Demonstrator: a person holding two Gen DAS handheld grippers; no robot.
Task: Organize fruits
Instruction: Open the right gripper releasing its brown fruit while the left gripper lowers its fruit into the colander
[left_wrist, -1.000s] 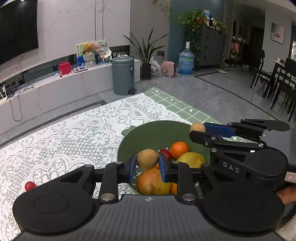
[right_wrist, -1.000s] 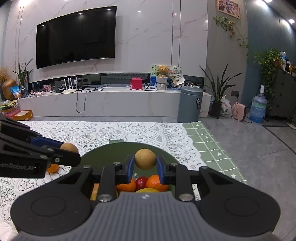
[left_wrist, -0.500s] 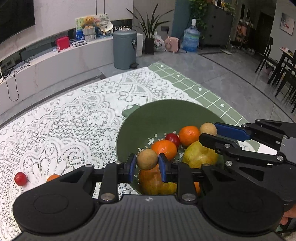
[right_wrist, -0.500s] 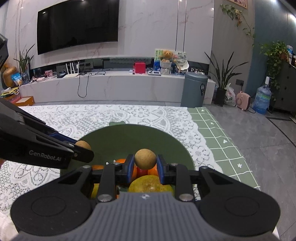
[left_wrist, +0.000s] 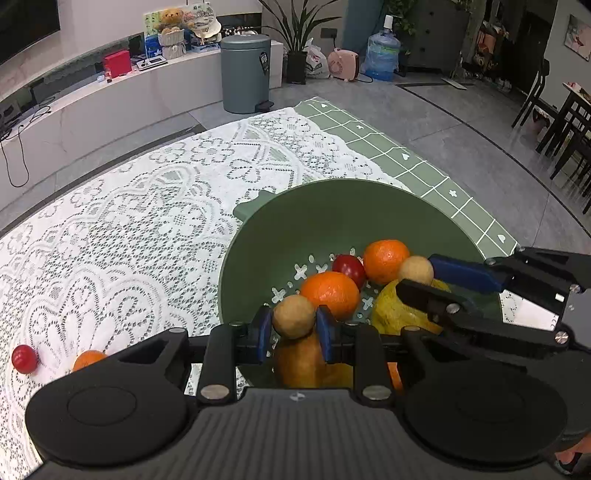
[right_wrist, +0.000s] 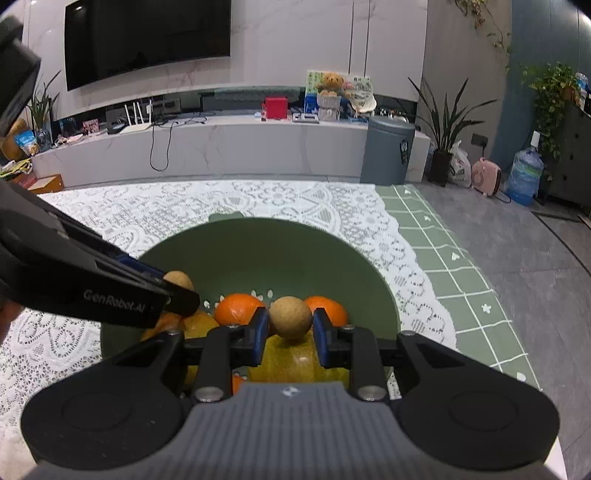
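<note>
My left gripper (left_wrist: 293, 325) is shut on a small tan round fruit (left_wrist: 293, 320), held over the near side of the green colander bowl (left_wrist: 332, 206). My right gripper (right_wrist: 290, 325) is shut on a second tan round fruit (right_wrist: 290, 317) above the same bowl (right_wrist: 266, 243); it also shows in the left wrist view (left_wrist: 415, 270). Inside the bowl lie two oranges (left_wrist: 330, 293), a red fruit (left_wrist: 349, 268), a yellow pear-like fruit (left_wrist: 391, 314) and a mango-coloured fruit (left_wrist: 299, 363). The left gripper reaches in from the left of the right wrist view (right_wrist: 177, 291).
A white lace cloth (left_wrist: 129, 229) covers the table over a green checked mat (left_wrist: 406, 162). A red fruit (left_wrist: 24, 359) and an orange (left_wrist: 88, 359) lie loose on the cloth at the left. Beyond stand a grey bin (left_wrist: 245, 74) and a TV bench (right_wrist: 221, 144).
Both grippers have sunk toward the bowl and tipped further down, each still holding its tan fruit. More of the bowl's inside and fruits now shows.
</note>
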